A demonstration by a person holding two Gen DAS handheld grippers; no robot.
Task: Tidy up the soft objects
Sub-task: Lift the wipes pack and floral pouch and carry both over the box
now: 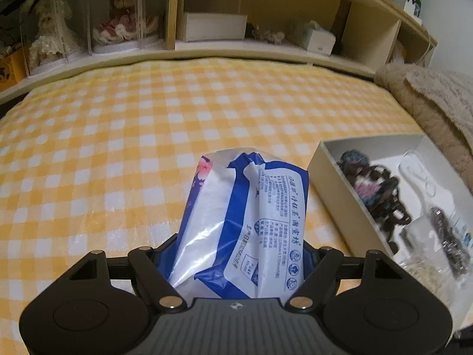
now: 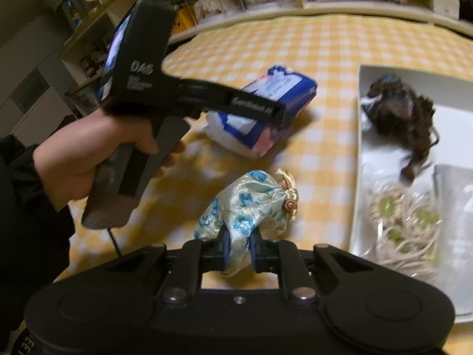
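The left gripper has its fingers clamped on a glossy blue-and-white tissue pack, raised over the yellow-checked bed cover, with broad open cloth running to the wooden shelf edge. The right gripper has its fingers pinched shut on a silky pale-blue floral pouch lying on the cover, just beside the long wall of the shallow white box, which holds a dark frizzy bundle and a coil of cord
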